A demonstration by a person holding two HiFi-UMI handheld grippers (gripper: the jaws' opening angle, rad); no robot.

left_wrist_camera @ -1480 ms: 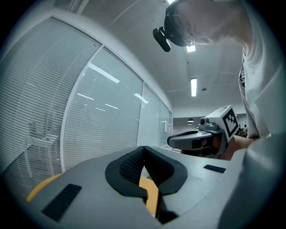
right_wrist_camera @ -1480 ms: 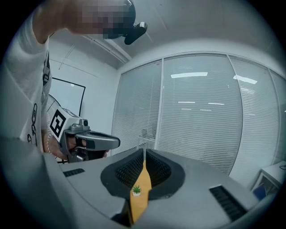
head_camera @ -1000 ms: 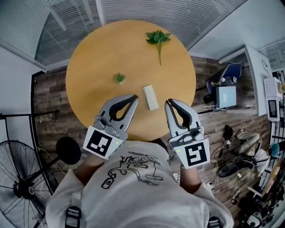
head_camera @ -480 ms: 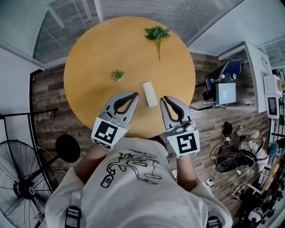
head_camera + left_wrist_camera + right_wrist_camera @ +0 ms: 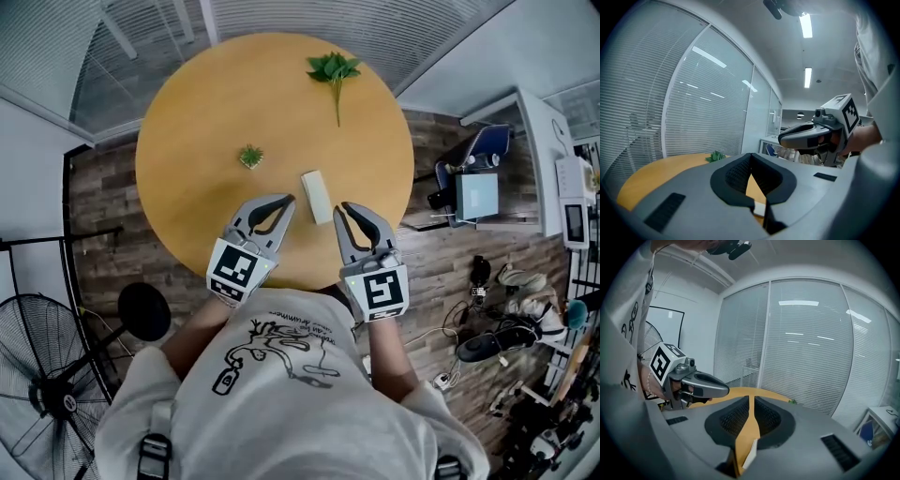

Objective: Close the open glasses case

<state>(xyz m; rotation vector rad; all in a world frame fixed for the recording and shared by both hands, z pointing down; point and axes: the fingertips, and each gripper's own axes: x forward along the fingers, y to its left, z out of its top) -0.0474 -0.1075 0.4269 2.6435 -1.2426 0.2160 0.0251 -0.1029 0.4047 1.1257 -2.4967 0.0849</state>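
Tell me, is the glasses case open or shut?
Cannot tell. In the head view the case is a small pale block on the table; no lid or hinge shows.

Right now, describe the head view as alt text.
A left gripper and right gripper flank a white glasses case at the front of a round wooden table. The right jaws, empty, have just been opening. A small plant and leafy sprig lie beyond.

The left gripper (image 5: 287,201) and right gripper (image 5: 341,208) have sunk nearer the table (image 5: 187,141), the right's empty jaws apparently just opening slightly.
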